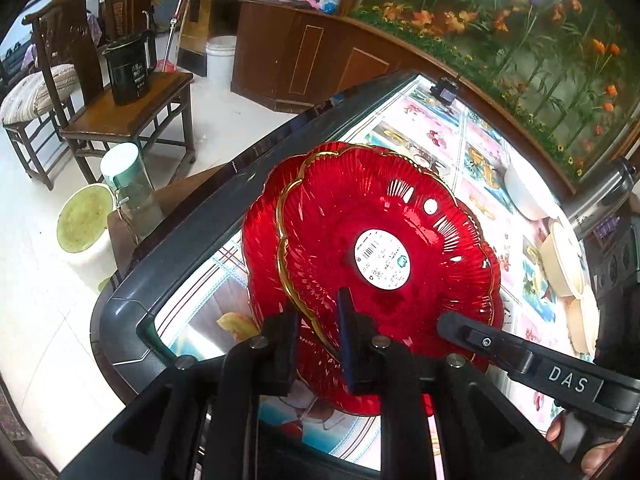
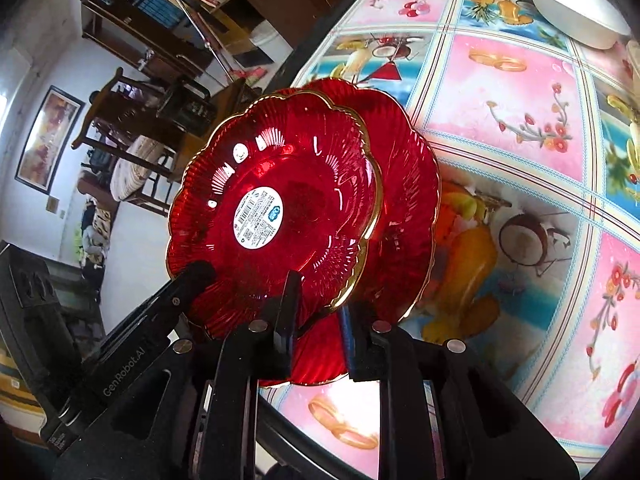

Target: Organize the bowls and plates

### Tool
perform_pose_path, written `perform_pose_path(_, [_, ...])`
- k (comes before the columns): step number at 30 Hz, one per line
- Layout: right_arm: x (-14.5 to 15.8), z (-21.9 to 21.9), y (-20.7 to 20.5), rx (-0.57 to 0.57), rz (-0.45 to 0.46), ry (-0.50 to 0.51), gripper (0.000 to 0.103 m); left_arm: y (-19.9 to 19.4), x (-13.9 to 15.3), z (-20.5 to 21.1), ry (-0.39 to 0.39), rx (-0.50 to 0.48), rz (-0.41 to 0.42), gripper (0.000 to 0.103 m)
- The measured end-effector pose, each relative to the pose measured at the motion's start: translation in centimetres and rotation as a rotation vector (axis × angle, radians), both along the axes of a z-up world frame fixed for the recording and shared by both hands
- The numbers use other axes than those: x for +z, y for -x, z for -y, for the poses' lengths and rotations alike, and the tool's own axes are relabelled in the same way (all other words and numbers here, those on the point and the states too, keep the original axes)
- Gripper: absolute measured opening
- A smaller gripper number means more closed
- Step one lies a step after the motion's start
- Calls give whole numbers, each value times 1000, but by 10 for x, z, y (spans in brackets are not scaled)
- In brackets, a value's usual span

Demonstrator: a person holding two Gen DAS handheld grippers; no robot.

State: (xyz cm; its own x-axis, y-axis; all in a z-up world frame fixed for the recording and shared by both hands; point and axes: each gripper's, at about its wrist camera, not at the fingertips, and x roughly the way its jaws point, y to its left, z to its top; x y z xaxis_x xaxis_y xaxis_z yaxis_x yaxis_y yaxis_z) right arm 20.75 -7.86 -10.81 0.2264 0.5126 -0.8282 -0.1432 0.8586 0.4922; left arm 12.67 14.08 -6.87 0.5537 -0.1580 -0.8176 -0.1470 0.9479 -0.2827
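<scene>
Two red scalloped glass plates with gold rims are stacked over the table's near left corner. The upper plate carries a round white label and also shows in the right wrist view. The lower plate sticks out to one side of it in both views. My left gripper is shut on the plates' near rim. My right gripper is shut on the same rim from the other side, and one of its fingers shows in the left wrist view.
The table has a colourful fruit-print cloth and a dark rim. A white bowl and cream bowls stand at the far side, by a steel flask. Wooden chairs and a bottle stand left.
</scene>
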Motion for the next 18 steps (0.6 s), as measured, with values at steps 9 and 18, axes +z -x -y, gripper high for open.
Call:
perform_pose_path(9, [14,-2,4,27,61,87,29,0,8,-10,-28,36,8,22])
perform_pose_path(18, [27,23,7,-6,103,78,29,8,18,-7,-32,53,34,30])
